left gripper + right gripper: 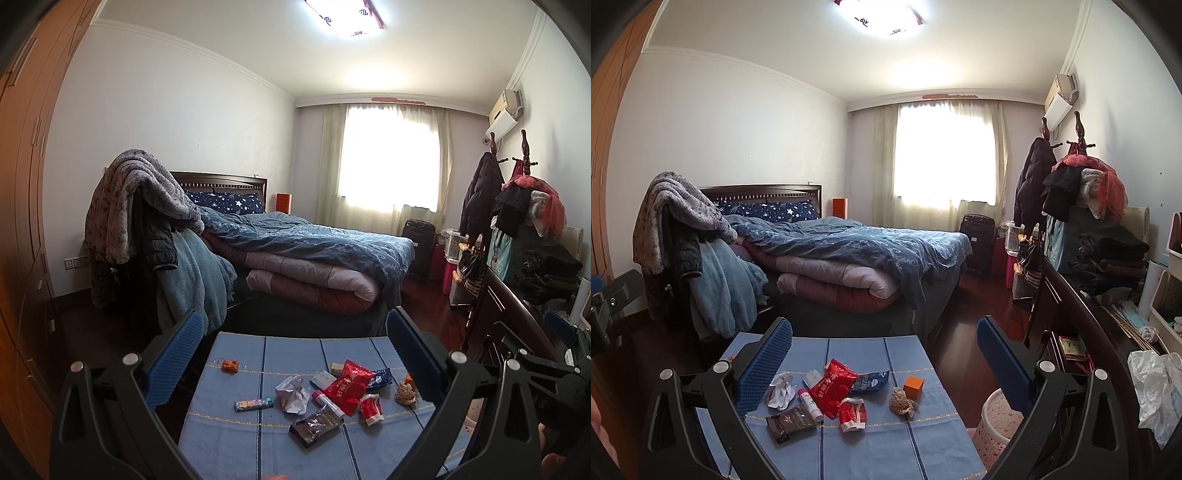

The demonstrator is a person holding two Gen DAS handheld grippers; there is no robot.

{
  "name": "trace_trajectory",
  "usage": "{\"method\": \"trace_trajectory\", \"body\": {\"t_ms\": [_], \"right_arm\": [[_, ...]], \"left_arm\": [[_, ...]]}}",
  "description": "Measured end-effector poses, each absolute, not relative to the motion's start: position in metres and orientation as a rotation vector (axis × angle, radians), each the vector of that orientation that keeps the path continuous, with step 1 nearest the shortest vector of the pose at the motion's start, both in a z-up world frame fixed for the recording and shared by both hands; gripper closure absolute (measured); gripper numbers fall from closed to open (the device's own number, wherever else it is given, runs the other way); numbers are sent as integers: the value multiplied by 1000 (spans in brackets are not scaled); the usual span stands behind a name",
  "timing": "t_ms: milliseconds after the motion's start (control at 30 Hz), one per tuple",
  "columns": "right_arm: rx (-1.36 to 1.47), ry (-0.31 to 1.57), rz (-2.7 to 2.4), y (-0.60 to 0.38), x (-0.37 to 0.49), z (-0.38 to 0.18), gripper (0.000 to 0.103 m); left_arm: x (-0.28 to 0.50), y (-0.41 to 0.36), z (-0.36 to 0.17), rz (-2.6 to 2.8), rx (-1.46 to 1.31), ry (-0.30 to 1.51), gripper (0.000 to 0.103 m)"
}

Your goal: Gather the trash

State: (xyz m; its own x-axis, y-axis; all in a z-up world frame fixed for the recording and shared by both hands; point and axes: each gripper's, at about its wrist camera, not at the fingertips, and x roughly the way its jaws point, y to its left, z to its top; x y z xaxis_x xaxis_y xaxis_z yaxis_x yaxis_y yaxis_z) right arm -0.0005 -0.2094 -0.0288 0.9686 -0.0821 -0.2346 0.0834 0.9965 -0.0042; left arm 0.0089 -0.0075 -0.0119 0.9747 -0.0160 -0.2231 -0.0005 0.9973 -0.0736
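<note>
Jaws of left gripper (293, 354) and right gripper (884, 354): wide, empty. Trash on counter (908, 450) between them: red packet (833, 386), crumpled paper (781, 391). Pink bin (995, 424) under right jaw; contents unseen.

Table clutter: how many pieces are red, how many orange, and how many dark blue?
Red: 2, large red packet and small red packet
Orange: 2, orange wrapper and orange cube
Dark blue: 1, dark blue packet
Total: 5

Matt woven tablecloth (236, 435) under a glossy red foil packet (347, 386) and crumpled white paper (293, 393).
</note>
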Motion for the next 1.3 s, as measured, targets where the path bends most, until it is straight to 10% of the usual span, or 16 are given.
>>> {"method": "trace_trajectory", "body": {"t_ms": [1300], "right_arm": [[4,288,-67,-209,19,-51,4]], "left_arm": [[26,-8,-25,-19,-64,271,3]]}}
